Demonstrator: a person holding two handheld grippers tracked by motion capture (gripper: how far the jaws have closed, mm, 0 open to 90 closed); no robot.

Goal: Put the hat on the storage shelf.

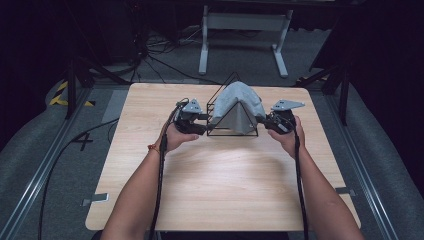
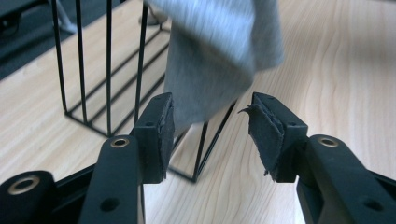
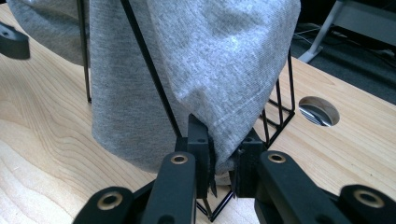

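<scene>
A grey cloth (image 1: 239, 106) is draped over a black wire rack (image 1: 233, 131) shaped like a triangular prism, at the far middle of the wooden table (image 1: 220, 185). My left gripper (image 1: 204, 123) is at the rack's left end, open, its pads clear of the grey cloth (image 2: 219, 60) hanging just beyond them. The left gripper (image 2: 211, 135) has bare table and rack wire (image 2: 201, 148) between its fingers. My right gripper (image 1: 264, 122) is at the rack's right end. The right gripper (image 3: 225, 161) is shut on the lower hem of the grey cloth (image 3: 201, 70).
A round cable hole (image 3: 319, 111) sits in the tabletop behind the rack in the right gripper view. Beyond the table's far edge stands a white frame (image 1: 244, 31) on grey carpet with cables. The near half of the table is bare wood.
</scene>
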